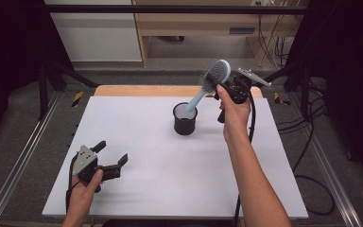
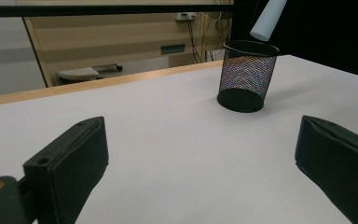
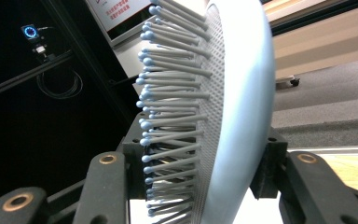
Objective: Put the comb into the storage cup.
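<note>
Looking down from the high view, the right tongs pinch the head of a light-blue hairbrush, held above the far middle of the white desk. The brush slants so that its handle points down into a black mesh cup standing upright on the desk. The left tongs rest near the desk's near left corner, well apart from the cup, their jaws spread with nothing between them.

From the left gripper view, both black jaws stand wide apart over bare desk, and the mesh cup stands beyond them with the pale end of the brush handle just above its rim.

From the right gripper view, the jaws clamp the brush head, one on the bristle side and one on its smooth back.
</note>
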Demonstrator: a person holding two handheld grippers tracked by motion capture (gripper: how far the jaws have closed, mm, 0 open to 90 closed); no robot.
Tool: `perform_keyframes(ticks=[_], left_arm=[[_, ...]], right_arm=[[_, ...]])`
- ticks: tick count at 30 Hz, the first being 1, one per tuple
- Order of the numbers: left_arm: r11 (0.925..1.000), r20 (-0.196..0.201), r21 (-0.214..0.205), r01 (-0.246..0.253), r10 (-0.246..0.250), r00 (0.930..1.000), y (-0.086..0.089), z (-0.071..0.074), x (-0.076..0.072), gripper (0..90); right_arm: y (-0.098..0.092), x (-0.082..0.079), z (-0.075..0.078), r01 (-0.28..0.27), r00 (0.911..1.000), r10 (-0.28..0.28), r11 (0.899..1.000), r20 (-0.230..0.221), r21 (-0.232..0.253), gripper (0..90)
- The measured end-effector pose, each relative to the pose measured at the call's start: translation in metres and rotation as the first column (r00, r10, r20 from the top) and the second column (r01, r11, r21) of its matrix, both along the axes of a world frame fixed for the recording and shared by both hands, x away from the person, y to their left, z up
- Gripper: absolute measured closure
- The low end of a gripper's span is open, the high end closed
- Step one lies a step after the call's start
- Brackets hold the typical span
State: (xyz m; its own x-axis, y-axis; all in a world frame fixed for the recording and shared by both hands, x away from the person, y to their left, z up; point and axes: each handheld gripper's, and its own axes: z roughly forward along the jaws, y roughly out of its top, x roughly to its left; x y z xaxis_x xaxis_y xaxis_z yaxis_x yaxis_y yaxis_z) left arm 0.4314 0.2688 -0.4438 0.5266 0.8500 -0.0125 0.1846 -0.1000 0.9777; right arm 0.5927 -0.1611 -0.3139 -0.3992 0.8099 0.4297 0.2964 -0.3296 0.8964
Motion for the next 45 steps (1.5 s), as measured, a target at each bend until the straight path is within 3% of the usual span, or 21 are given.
perform_keyframes(ticks=[5, 10, 23, 45], left_arm=[[1.0, -0.001, 0.0, -0.001, 0.001, 1.0, 0.001, 0.0, 0.0, 2.7], [1.0, -0.001, 0.0, -0.002, 0.002, 1.0, 0.001, 0.0, 0.0, 2.7], [1.0, -0.004, -0.002, -0.003, 0.003, 1.0, 0.003, 0.0, 0.001, 2.7], [1.0, -0.007, -0.005, -0.002, 0.001, 1.0, 0.003, 0.0, 0.001, 2.7]], right_arm=[[0.003, 0.002, -0.002, 0.0, 1.0, 0.0, 1.0, -0.007, -0.013, 51.4], [0.01, 0.006, -0.008, 0.0, 0.9998, -0.001, 0.998, -0.017, -0.061, 51.2], [0.018, 0.015, -0.031, -0.003, 0.9983, -0.001, 0.998, -0.059, -0.064, 51.1], [0.031, 0.02, -0.055, -0.026, 0.995, 0.017, 0.996, -0.098, -0.085, 50.7]])
